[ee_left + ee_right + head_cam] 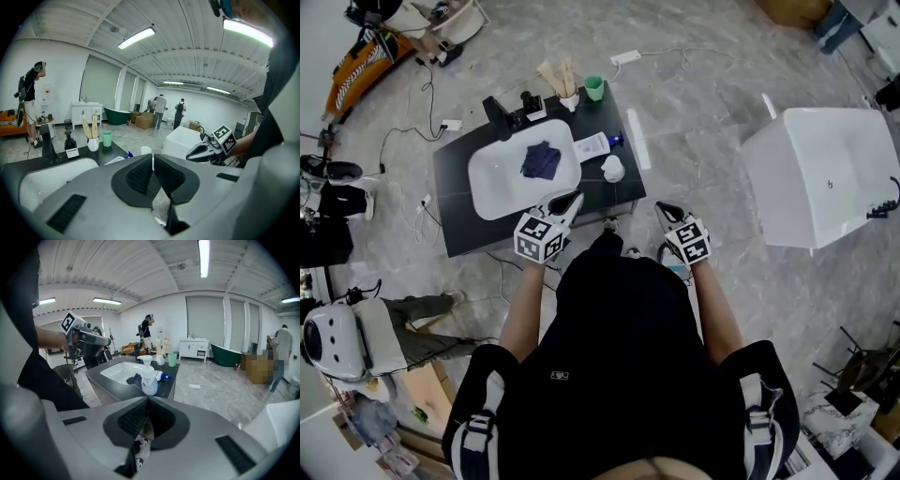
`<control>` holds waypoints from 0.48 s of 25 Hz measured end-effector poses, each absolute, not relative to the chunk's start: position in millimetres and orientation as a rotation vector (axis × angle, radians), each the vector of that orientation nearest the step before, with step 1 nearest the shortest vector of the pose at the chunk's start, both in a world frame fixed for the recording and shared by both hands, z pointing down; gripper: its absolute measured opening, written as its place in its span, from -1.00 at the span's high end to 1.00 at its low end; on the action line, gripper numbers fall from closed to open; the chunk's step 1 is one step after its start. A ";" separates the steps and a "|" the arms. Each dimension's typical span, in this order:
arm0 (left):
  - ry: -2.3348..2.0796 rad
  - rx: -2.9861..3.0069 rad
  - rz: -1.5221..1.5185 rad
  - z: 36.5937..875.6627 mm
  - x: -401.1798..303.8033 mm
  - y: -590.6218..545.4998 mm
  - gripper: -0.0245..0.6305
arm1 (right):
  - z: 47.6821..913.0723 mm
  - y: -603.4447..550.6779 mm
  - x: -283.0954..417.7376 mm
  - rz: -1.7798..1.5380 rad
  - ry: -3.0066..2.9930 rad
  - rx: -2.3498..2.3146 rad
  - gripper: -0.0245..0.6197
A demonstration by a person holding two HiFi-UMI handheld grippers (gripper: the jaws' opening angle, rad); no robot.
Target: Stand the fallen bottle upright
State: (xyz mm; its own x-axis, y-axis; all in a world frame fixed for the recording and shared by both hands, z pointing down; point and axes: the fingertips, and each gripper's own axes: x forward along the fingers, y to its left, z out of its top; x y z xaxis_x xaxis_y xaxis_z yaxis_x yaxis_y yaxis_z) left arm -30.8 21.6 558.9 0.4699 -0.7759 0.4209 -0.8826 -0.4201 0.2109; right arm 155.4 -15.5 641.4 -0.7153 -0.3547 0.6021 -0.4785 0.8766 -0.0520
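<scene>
The white sink (499,192), set into the dark surface (459,220), is the anchor here, with a dark blue cloth (542,159) lying in its basin. At the sink's near right corner the left tool (570,201) hovers with its jaws pressed together on nothing, probably because no reach has begun. Just right of the sink, toward the far side of the surface, the fallen bottle (592,146) lies on its side. It has a white body with a printed label, and its blue cap (618,141) points away from the sink toward the edge. It seems untouched, so the task looks not yet started. Nearer than it, also right of the sink, a white pump bottle (612,169) stands upright and may crowd a grasp from this side. Farther right, off the surface, the right tool (666,210) is closed and empty, well apart from the fallen bottle. Either tool would need to spread before taking it.
</scene>
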 end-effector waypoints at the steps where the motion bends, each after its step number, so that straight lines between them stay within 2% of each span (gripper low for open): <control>1: -1.384 2.323 0.364 558.8 -32.3 15.3 0.85 | 640.2 -19.6 154.7 0.275 -2.439 0.606 0.74; 12: -1.299 2.338 0.361 569.2 -48.7 -57.5 0.85 | 643.4 -76.4 137.4 0.318 -2.396 0.651 0.74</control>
